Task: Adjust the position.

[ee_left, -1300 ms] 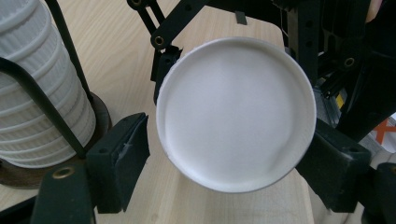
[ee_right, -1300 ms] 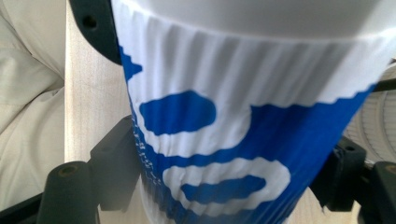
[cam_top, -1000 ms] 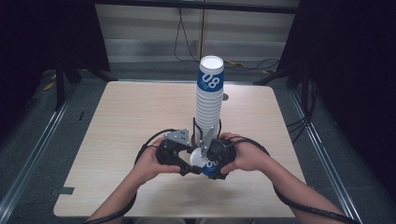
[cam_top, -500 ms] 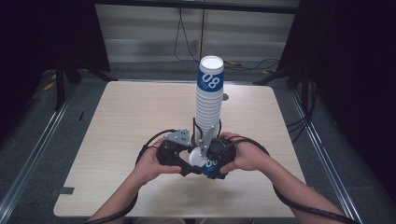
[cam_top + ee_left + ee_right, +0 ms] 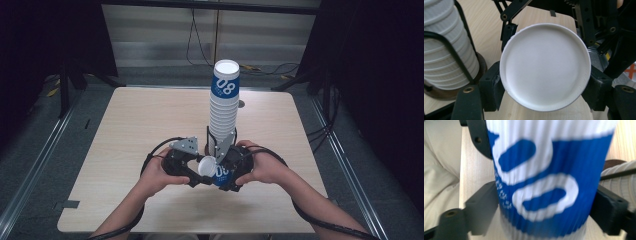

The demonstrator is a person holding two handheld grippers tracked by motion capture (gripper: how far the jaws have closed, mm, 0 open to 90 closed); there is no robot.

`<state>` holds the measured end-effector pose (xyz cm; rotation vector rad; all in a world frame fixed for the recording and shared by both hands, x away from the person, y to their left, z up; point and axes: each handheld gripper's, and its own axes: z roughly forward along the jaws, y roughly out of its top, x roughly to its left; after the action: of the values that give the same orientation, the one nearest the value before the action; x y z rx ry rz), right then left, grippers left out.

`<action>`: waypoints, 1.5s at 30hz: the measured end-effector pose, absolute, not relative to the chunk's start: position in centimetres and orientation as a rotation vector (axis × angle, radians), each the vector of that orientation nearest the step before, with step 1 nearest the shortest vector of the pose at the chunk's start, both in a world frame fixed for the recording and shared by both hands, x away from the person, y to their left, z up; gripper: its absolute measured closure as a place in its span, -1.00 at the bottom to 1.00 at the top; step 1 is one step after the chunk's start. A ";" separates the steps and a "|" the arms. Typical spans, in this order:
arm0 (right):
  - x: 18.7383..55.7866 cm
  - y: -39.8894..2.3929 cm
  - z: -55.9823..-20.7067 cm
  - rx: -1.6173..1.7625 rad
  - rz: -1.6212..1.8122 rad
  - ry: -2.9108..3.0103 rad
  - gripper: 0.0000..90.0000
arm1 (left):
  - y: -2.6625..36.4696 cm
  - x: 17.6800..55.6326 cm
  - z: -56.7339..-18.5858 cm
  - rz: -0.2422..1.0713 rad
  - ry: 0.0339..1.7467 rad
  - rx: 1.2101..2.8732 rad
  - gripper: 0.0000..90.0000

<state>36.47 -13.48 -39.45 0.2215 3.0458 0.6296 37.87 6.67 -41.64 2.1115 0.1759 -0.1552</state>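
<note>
The surface (image 5: 150, 120) is a pale wooden square with rounded corners. A tall stack of white cups (image 5: 222, 112) stands on a dark round base near its middle, slightly toward the right edge.

obstacle: cup stack (image 5: 223, 107) mid-table | free: table (image 5: 140, 120) left, right

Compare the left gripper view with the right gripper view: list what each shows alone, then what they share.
Left gripper view alone: the white round base of the cup, clamped between the left gripper pads. Right gripper view alone: that cup's blue printed side, the right gripper pads against it, and pale cloth. Shared: the ribbed cup stack on its dark stand and the wooden table.
</note>
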 end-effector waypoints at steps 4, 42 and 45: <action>36.5 -14.0 -39.3 0.257 0.714 3.023 -0.70 | 7.0 37.8 -41.7 -0.158 0.191 2.101 -0.34; 35.5 -19.2 -42.6 0.575 1.139 2.844 -0.71 | 9.1 38.2 -41.9 -0.145 0.256 2.084 -0.35; 35.4 -19.3 -42.9 0.594 1.164 2.830 -0.71 | 9.2 38.2 -42.0 -0.148 0.268 2.078 -0.35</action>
<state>35.36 -19.26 -42.93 0.5944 2.8296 1.1642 38.17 9.22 -42.04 2.0781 0.2682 -0.1483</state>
